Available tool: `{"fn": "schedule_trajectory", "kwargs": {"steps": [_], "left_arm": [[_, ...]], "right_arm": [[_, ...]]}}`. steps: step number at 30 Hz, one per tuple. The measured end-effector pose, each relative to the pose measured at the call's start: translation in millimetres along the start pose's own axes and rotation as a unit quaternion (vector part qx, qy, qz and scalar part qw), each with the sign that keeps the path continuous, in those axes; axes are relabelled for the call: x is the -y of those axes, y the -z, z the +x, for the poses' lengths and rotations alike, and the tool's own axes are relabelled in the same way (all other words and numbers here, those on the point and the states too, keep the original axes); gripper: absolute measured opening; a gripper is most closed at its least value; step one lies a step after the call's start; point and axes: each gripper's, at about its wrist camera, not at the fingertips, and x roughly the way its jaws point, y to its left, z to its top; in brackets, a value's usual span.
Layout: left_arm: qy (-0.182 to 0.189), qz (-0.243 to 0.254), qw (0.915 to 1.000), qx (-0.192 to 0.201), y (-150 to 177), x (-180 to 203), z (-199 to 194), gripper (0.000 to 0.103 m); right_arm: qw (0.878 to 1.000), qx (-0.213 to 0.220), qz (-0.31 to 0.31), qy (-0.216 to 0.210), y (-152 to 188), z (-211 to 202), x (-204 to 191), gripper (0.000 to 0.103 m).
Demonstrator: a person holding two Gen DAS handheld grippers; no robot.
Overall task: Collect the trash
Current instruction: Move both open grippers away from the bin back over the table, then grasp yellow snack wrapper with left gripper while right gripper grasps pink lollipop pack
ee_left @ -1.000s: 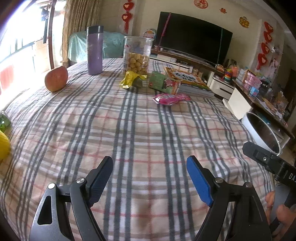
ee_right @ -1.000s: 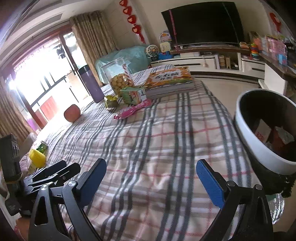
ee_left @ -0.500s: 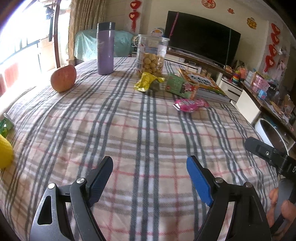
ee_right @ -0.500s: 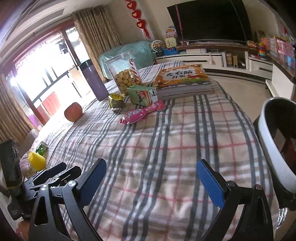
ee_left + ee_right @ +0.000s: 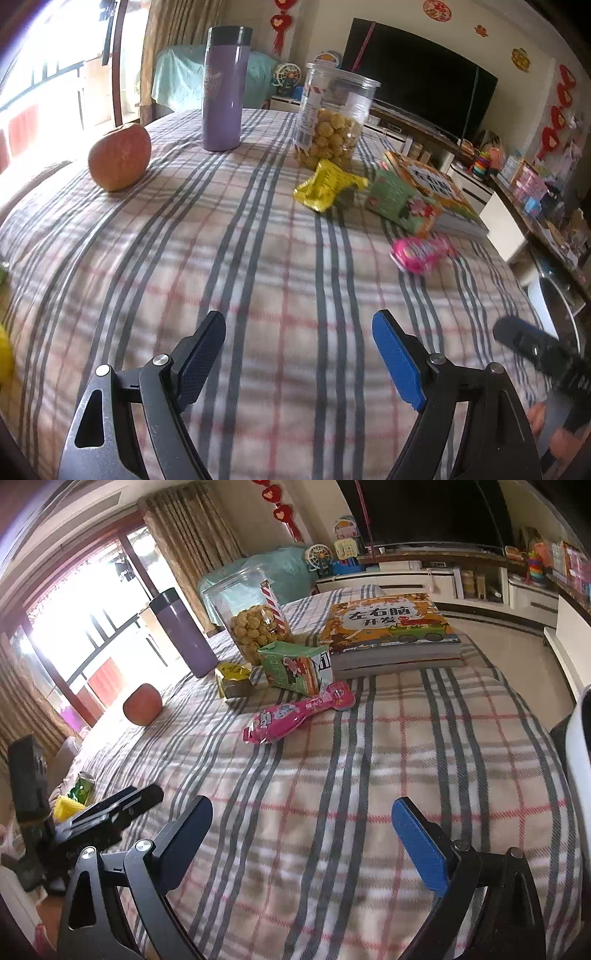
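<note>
A pink wrapper (image 5: pixel 421 253) (image 5: pixel 295 716), a crumpled yellow wrapper (image 5: pixel 328 184) (image 5: pixel 234 679) and a green carton (image 5: pixel 400 201) (image 5: pixel 293 668) lie on the plaid tablecloth (image 5: pixel 258 277). My left gripper (image 5: pixel 299 354) is open and empty, over the cloth, short of the trash. My right gripper (image 5: pixel 303 838) is open and empty, near the table's front. The white bin's rim (image 5: pixel 581 746) shows at the right edge, and also in the left wrist view (image 5: pixel 554 302).
An apple (image 5: pixel 120 157), a purple flask (image 5: pixel 223 88), a jar of snacks (image 5: pixel 332 118) and a picture book (image 5: pixel 388 627) stand beyond the trash. A green can (image 5: pixel 83 788) and a yellow object (image 5: pixel 66 808) sit at the table's left edge.
Both grippers have moved forward over the table toward the wrappers. The bin has slid toward the right edge of the right wrist view. Both stay open.
</note>
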Motion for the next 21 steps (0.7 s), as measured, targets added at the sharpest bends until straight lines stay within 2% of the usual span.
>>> {"fn": "schedule_trajectory", "kwargs": {"steps": [4, 14, 18, 19, 21], "left_arm": [[0.005, 0.000, 1.0000, -0.004, -20, -1, 23, 0.082], [0.002, 0.035, 0.9994, -0.005, -67, 8, 92, 0.082], [-0.001, 0.041, 0.9991, 0.008, -84, 12, 114, 0.080], [0.000, 0.044, 0.9990, 0.009, -87, 14, 119, 0.079], [0.002, 0.051, 0.9986, 0.009, -91, 17, 128, 0.069]], "right_arm": [[1.000, 0.000, 0.003, -0.001, -6, 6, 3, 0.099], [1.000, -0.002, 0.015, -0.002, -22, 18, 16, 0.099], [1.000, 0.001, 0.019, -0.006, -27, 20, 20, 0.099], [1.000, 0.002, 0.020, -0.007, -28, 20, 21, 0.099], [1.000, 0.001, 0.023, -0.008, -30, 23, 23, 0.099]]}}
